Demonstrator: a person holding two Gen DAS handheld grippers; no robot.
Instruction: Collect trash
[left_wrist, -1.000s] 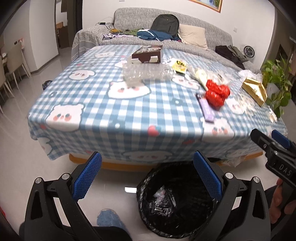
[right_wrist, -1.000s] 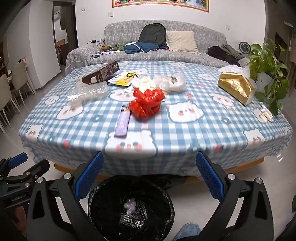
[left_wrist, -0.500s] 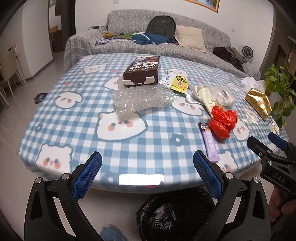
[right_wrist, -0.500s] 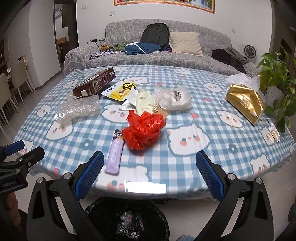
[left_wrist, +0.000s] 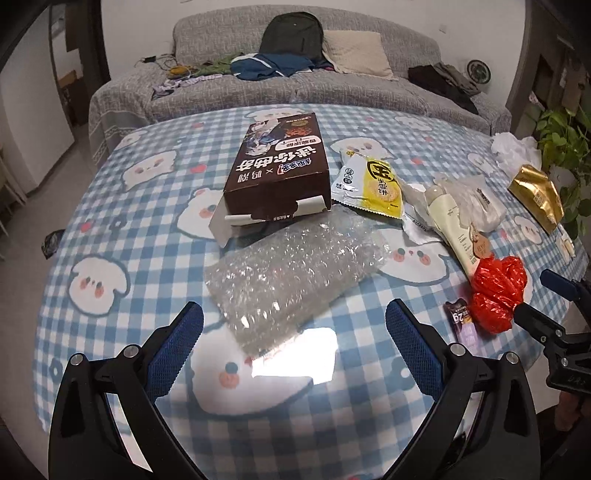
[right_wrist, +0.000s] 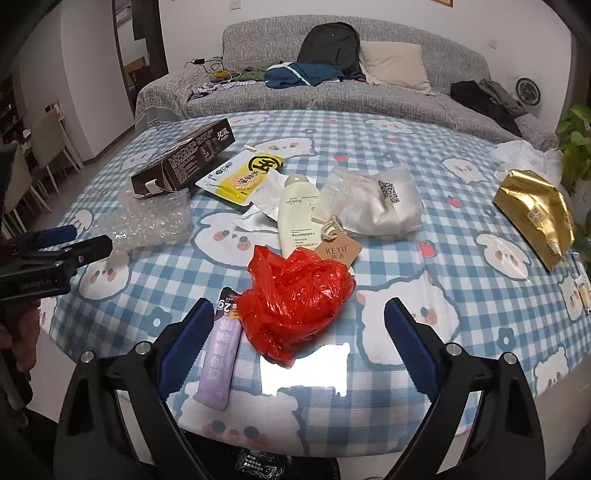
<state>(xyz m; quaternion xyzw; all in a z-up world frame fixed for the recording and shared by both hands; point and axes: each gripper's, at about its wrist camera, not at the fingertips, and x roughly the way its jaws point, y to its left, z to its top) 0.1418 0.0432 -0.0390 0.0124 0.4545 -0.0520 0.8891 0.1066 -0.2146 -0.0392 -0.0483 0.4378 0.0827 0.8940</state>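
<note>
Now my right claw (right_wrist: 293, 339) hangs wide over the table (right_wrist: 461, 302) – its jaws have just been closing a little, gripping nothing – with the red plastic bag (right_wrist: 295, 302) lying between them and a purple wrapper (right_wrist: 218, 354) at seven o'clock.

A long grey fabric sofa (right_wrist: 332, 92) stands against the white wall (left_wrist: 461, 26) behind the worktop (left_wrist: 140, 258), which wears a blue-and-white checked cloth printed with white bears. On the sofa lie a dark backpack (right_wrist: 328, 42), a beige cushion (right_wrist: 395, 64) and loose clothes. A green leafy houseplant (left_wrist: 565, 147) stands at the right. Pale chairs (right_wrist: 44, 144) stand on the light glossy floor (right_wrist: 107, 147) at the left, beside what may be a dark doorway (right_wrist: 146, 40). A bright lamp glare (right_wrist: 304, 367) shows on the cloth.
</note>
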